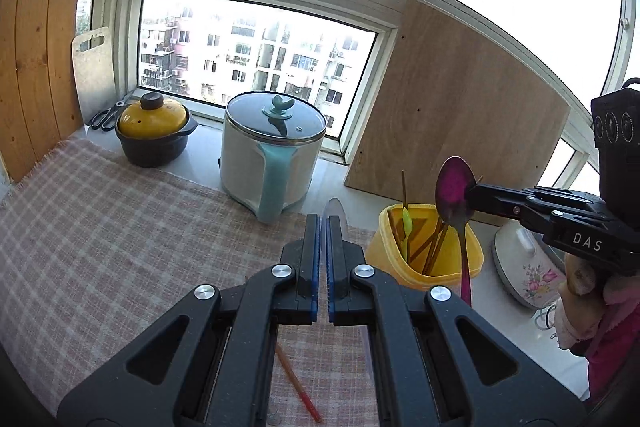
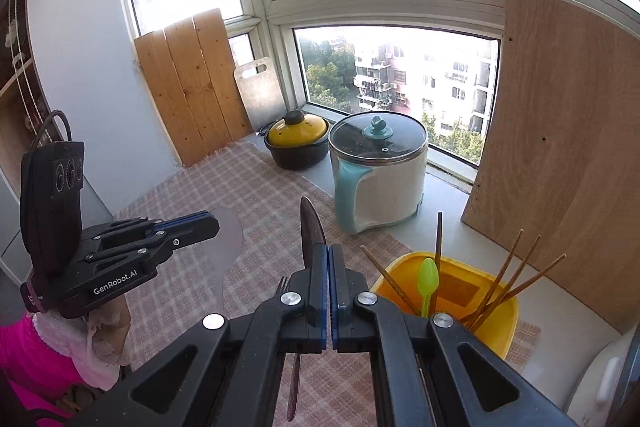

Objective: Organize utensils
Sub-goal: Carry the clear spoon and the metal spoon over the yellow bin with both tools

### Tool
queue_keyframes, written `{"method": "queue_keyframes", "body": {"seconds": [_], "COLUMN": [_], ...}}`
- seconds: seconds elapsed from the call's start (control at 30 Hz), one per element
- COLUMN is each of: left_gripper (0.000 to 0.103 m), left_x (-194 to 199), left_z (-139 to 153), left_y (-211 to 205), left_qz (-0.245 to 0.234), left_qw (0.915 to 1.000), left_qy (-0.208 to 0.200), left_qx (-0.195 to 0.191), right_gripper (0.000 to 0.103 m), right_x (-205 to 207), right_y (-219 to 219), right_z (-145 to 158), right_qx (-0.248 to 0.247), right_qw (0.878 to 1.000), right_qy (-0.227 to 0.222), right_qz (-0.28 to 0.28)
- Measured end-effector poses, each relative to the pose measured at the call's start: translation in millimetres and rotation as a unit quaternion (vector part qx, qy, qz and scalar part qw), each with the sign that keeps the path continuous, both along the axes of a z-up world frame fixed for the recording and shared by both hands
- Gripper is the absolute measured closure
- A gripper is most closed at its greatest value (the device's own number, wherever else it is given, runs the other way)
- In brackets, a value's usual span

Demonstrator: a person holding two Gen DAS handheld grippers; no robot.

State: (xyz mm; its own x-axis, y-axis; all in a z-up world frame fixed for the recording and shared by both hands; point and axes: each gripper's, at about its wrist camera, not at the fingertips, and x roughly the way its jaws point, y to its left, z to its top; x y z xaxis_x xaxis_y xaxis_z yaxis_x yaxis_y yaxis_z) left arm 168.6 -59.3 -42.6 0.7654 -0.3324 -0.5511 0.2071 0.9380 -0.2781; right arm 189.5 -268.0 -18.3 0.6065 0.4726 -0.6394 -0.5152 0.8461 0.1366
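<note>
Both grippers clamped: left gripper (image 1: 323, 223) on clear scoop (image 2: 228, 243), right gripper (image 2: 328, 251) on spoon (image 1: 456, 195), beside yellow tub (image 1: 472, 251) rim.

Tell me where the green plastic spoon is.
The green plastic spoon stands bowl-up inside the yellow container among the chopsticks, right of the checked cloth in the right wrist view.

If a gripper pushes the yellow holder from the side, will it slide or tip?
The yellow holder looks like thin plastic, so probably light and easy to slide. Tall chopsticks lean out above its rim, which may make it tip.
</note>
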Motion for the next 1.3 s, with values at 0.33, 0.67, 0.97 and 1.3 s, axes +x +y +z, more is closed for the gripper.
{"method": "queue_keyframes", "body": {"seconds": [0.33, 0.67, 0.97, 1.3], "left_gripper": [0.103, 0.103, 0.103, 0.103], "left_x": [33, 69, 96, 106], "left_z": [15, 24, 19, 10], "left_y": [-47, -81, -99, -113], "left_qz": [-0.029, -0.030, -0.020, -0.029], "left_qw": [0.9995, 0.9989, 0.9983, 0.9969], "left_qy": [-0.016, -0.032, -0.037, -0.037], "left_qx": [-0.001, 0.018, 0.041, 0.064], "right_gripper": [0.103, 0.103, 0.103, 0.103], "right_x": [9, 28, 49, 71], "right_y": [-54, -75, -82, -88], "right_z": [14, 14, -1, -9], "right_qx": [0.011, -0.002, -0.007, -0.019], "right_qw": [0.998, 0.995, 0.994, 0.991], "right_qy": [-0.020, -0.029, -0.010, -0.010], "right_qz": [-0.060, -0.096, -0.110, -0.129]}}
